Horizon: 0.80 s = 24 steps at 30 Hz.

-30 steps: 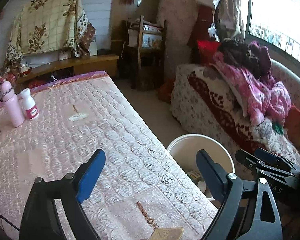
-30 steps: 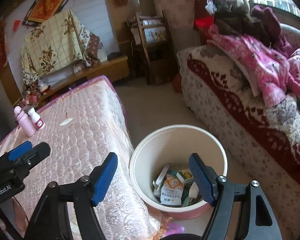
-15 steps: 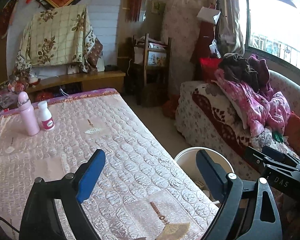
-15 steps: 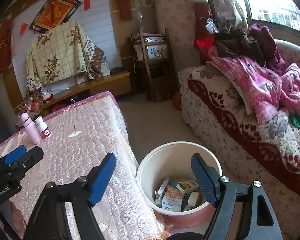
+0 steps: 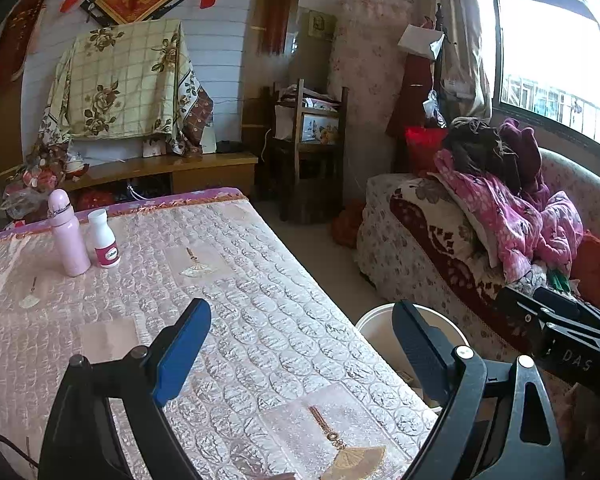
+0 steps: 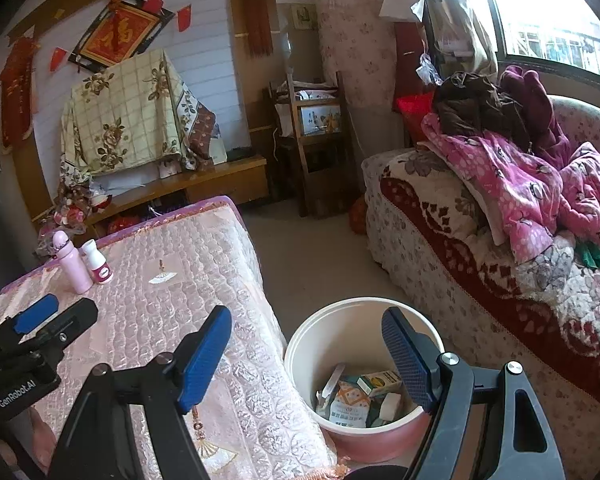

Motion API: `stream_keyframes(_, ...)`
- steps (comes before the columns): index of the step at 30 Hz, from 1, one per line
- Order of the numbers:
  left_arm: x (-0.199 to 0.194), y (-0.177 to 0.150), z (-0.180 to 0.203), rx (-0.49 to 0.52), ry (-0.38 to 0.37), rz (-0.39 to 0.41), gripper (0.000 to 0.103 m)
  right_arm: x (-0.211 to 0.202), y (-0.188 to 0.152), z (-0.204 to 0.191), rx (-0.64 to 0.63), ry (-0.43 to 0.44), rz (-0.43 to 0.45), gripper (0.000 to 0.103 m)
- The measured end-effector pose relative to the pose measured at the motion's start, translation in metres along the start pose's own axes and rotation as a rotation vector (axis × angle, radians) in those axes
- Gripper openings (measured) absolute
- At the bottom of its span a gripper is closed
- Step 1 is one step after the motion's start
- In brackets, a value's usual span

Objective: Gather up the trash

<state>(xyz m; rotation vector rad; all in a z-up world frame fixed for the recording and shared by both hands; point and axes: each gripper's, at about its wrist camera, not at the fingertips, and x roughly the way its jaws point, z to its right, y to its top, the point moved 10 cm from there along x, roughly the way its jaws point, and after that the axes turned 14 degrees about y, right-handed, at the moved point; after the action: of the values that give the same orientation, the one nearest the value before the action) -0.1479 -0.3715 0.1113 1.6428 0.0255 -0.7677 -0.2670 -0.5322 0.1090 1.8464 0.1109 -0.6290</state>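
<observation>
Cream bin (image 6: pixel 300 344), packaging inside.

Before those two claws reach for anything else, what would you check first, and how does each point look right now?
1. Left gripper empty, jaws apart: ok.
2. Right gripper empty, jaws apart: ok.
3. Bin within reach, on the floor beside the table: ok; it already holds boxes and packets at the bottom, with room above.
4. Trash left on the quilted tablecloth: cannot tell; only the pink bottle and the small white bottle stand there, upright at the far end.
5. Whether those bottles count as trash: cannot tell.
6. Path across the table to the bottles free: ok.
</observation>
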Motion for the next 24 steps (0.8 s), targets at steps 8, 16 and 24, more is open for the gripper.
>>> stream_keyframes(8,-0.0019,0.0008,0.0029,0.015,-0.006,0.011,0.092,-0.0011,0.0026,0.0014,-0.011,-0.011,-0.003,0.081)
stream_keyframes(16,-0.0024,0.0010,0.0041,0.017,-0.012,0.010,0.092,-0.0039,0.0066,0.0042,-0.015,-0.015,0.006,0.081)
stream_keyframes(24,-0.0014,-0.0002,0.0024,0.013,-0.016,0.004,0.092,-0.0040,0.0059,0.0084,-0.011,-0.021,0.001,0.081)
